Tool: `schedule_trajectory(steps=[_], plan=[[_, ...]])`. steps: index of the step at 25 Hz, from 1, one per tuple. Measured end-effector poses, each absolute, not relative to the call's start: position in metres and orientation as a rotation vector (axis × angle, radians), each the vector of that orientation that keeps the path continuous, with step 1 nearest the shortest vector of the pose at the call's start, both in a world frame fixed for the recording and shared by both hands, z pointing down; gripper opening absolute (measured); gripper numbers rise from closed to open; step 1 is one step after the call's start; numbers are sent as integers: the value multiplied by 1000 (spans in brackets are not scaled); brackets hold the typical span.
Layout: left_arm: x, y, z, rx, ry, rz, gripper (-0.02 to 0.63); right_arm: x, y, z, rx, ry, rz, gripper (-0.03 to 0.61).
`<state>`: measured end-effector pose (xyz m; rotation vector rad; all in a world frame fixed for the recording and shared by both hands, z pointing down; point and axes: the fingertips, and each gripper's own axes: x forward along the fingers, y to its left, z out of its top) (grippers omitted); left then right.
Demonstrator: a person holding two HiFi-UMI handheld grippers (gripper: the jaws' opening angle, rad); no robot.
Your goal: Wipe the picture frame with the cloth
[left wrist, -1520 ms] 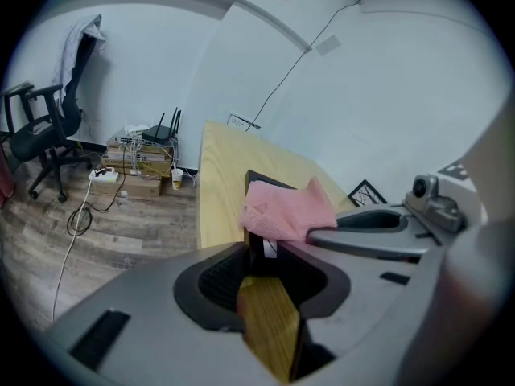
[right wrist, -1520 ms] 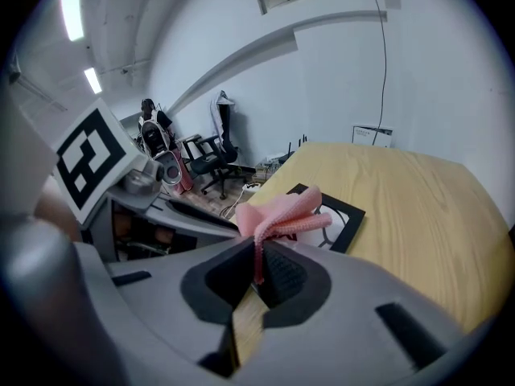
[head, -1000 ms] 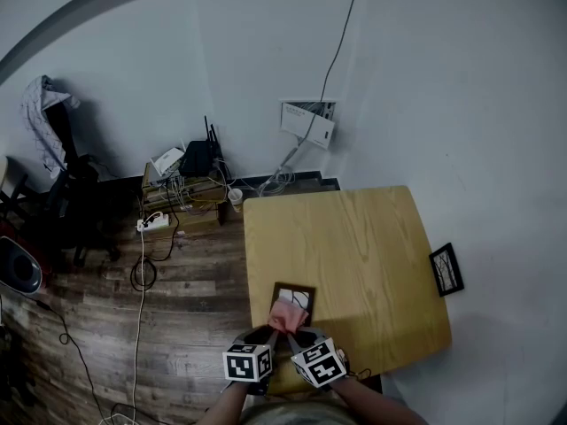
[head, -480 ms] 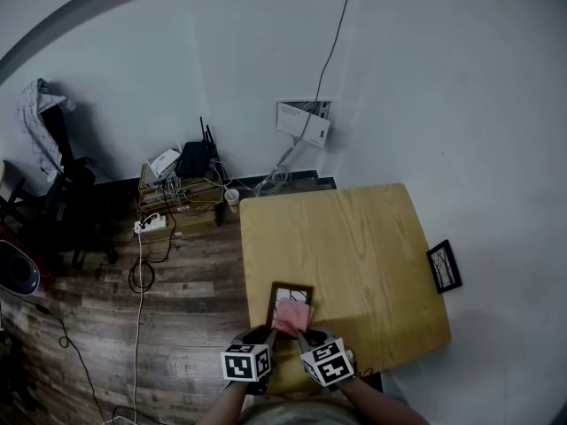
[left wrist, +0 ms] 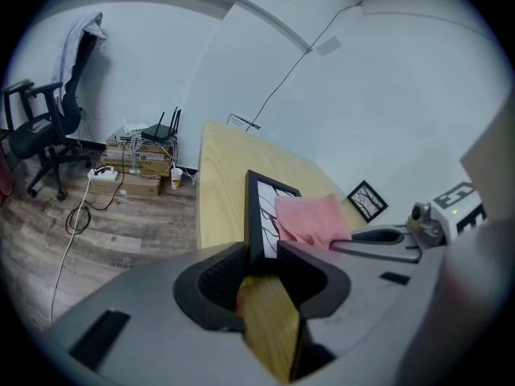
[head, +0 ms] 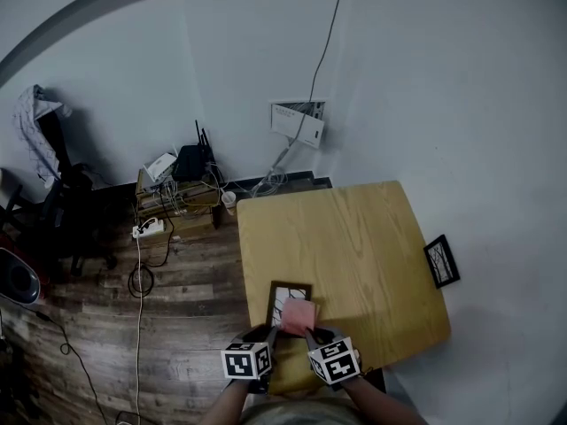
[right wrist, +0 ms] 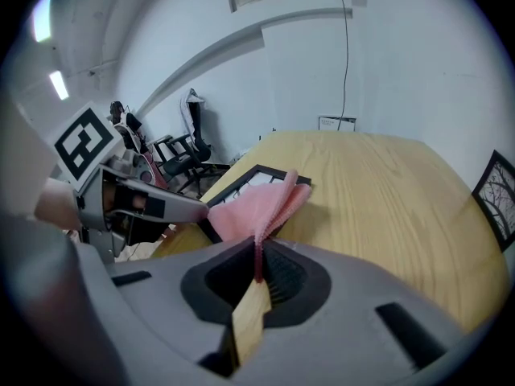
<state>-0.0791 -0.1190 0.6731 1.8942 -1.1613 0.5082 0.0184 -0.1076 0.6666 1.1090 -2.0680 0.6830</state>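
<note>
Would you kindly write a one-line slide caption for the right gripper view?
Right gripper pinches a pink cloth over the picture frame on the wooden table.

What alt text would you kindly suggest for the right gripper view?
The right tongs pinch a pink cloth lying on a dark picture frame on a wooden table; at left, the left tongs grip the frame.

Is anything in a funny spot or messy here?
A second picture frame sits low beside the table, against the wall rather than hung high. Tangled cables pile up by the far wall. Nothing looks spilled or broken.
</note>
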Motion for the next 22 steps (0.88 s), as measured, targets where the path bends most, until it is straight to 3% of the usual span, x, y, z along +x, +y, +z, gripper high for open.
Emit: schedule_trajectory(steps=[13,16,22], plan=[[-87,-112,635,1918,-1338,386,148,18,-104,603,1135,-2299,636,9],[-91,-100,615,1905,-1443,359,66,18,-95,585,1108,-2366,617,9],[-82,-62,581,1862,-1555,239,23,33,-73,549,1056,-2489,579,9]])
